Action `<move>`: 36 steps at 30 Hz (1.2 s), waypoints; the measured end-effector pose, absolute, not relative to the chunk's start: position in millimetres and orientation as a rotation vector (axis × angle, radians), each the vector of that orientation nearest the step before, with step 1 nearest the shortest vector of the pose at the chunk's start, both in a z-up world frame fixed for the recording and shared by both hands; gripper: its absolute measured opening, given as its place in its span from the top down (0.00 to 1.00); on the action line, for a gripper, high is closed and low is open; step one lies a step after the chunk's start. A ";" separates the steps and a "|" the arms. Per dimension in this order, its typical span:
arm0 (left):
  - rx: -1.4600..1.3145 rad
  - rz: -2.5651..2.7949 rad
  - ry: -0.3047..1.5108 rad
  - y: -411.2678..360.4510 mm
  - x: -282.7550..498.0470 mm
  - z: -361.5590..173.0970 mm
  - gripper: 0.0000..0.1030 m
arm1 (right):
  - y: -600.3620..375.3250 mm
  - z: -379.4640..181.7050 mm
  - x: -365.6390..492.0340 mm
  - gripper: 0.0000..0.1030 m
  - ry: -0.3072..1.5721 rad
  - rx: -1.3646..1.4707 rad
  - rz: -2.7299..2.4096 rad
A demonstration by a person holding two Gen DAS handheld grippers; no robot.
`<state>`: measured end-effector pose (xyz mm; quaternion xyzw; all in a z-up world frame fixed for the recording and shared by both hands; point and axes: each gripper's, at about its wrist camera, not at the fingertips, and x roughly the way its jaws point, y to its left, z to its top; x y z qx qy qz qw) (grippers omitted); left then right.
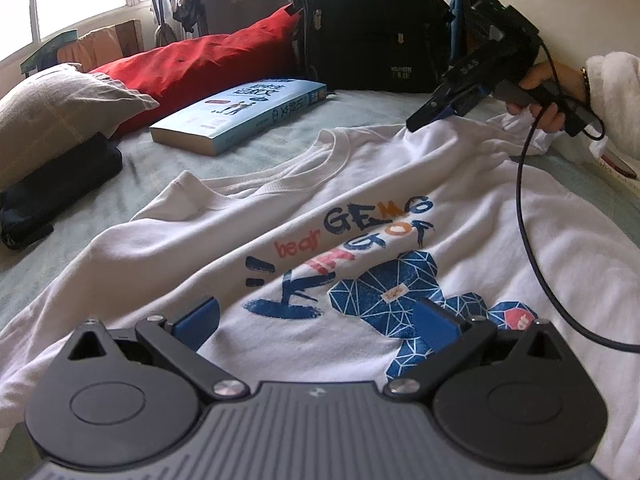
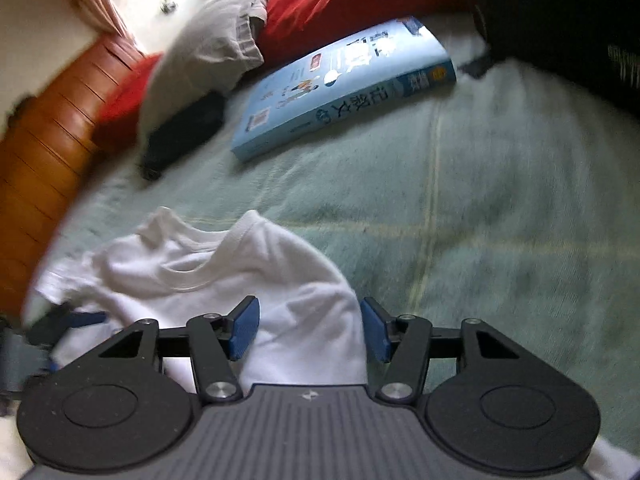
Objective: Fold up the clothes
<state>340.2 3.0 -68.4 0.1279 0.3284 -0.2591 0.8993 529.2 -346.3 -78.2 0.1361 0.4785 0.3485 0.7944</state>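
Left gripper [image 1: 316,324]: jaws wide, nothing between the pads, poised low over the printed chest of the white T-shirt [image 1: 320,208]; probably parked there to steady or pin the cloth while the other side gets worked

T-shirt spread print-up on the green bed cover [image 1: 256,144], collar toward the book [image 1: 240,114]; laid flat presumably so sleeves and sides can be turned in

Right gripper [image 1: 416,122] down at the far shoulder of the T-shirt, held in a hand [image 1: 540,92] with a fluffy white sleeve; jaws about half open, white cloth lying between the pads, pads not seen pressing; looks like lining up a pinch on the shoulder for the first fold

Left wrist view only: whole print, backpack [image 1: 372,20], cable, hand

Right wrist view only: cloth bunched between the blue pads [image 2: 244,328], orange wooden bedside at far left; blurred, so contact hard to confirm
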 end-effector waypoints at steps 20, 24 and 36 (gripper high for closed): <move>0.251 -0.530 0.692 3.1 342.4 -71.0 0.01 | -323.6 -104.7 556.3 0.92 1.051 0.331 0.865; 0.248 -0.525 0.692 4.5 341.7 -69.5 0.01 | -305.5 -83.6 541.8 0.91 0.977 0.134 0.807; 0.199 -0.535 0.674 12.5 339.4 -61.7 0.01 | -297.0 -82.0 561.9 0.89 0.926 0.069 0.591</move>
